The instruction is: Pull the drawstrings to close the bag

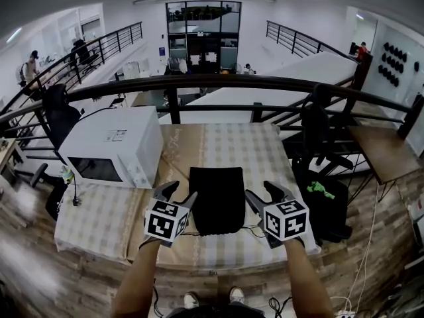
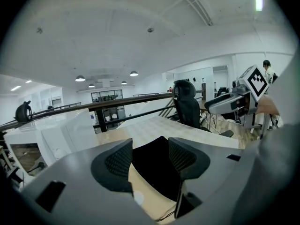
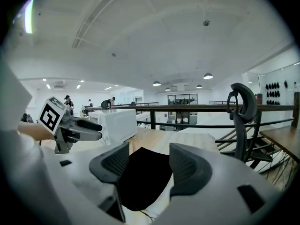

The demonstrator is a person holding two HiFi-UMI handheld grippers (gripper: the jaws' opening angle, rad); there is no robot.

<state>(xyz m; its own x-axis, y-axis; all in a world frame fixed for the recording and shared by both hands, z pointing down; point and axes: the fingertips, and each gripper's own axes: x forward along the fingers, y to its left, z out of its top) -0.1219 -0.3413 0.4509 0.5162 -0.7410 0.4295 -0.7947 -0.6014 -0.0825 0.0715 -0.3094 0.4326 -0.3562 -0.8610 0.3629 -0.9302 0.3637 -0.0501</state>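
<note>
The bag [image 1: 217, 199] lies flat on the table [image 1: 258, 151], straight ahead of me, with its near end toward me. It is black cloth, limp and empty by the look of it, so I judge it light and soft. It should slide and bunch if I drag on it, and nothing in it looks breakable.

My left gripper [image 1: 183, 191] is just beside its near left corner and my right gripper [image 1: 258, 189] just beside its near right corner. Both have their jaws apart and nothing between them. Each gripper view shows only the bag beyond the gap, not in it.

Thin cords [image 1: 250, 230] trail off the bag's near edge onto the table; I take these for the drawstrings. They are the place to pinch, one to each side, close to where they leave the cloth. They are fine and lie flat, so I expect to need the jaw tips down near the table to catch them. Pulling both outward evenly should keep the bag from skating off.

There is open table on both sides of the bag for the pull. The microwave [image 1: 112, 148] stands well to the left and farther back, clear of my left sweep. On the right the table edge comes sooner. The near edge lies close below my grippers.
</note>
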